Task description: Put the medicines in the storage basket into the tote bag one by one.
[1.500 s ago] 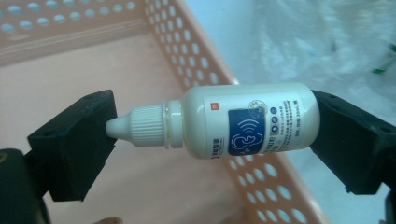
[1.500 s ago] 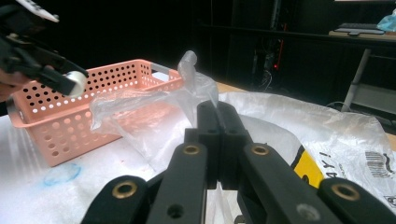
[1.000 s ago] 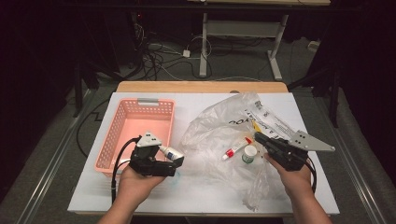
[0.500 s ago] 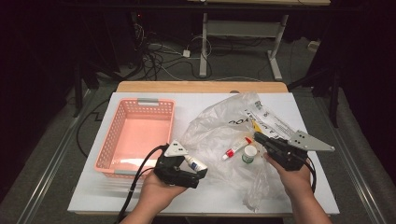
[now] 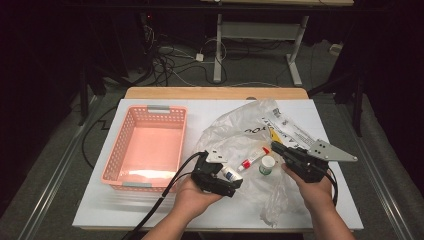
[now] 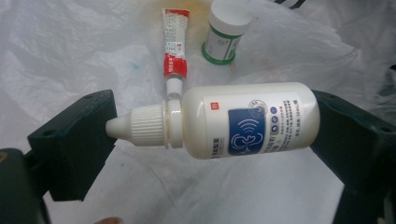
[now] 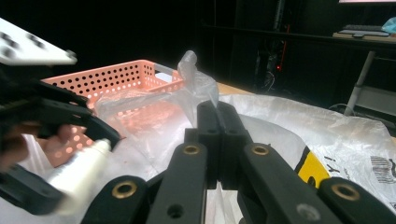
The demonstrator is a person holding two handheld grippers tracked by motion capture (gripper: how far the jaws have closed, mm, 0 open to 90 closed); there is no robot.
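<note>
My left gripper (image 5: 229,176) is shut on a white dropper bottle (image 5: 231,173) with a blue label, held sideways by cap tip and base (image 6: 243,120). It hovers over the clear plastic bag (image 5: 235,130), close to a red-and-white tube (image 5: 252,158) and a small white jar with a green band (image 5: 266,165) that lie on the bag. My right gripper (image 5: 276,146) is at the bag's right side, jaws together, with a pinch of bag film (image 7: 198,77) rising from its tips (image 7: 217,109). The held bottle (image 7: 79,175) appears blurred at the lower left of the right gripper view.
A pink perforated basket (image 5: 150,109) stands on the left of the white table top (image 5: 100,200), and I see nothing in it. The bag has black print and a yellow patch (image 5: 274,135) near my right gripper. Cables trail off the table's front left.
My left gripper has carried the bottle rightward and slightly down, from the basket's front corner to over the bag. The right gripper has not moved.
</note>
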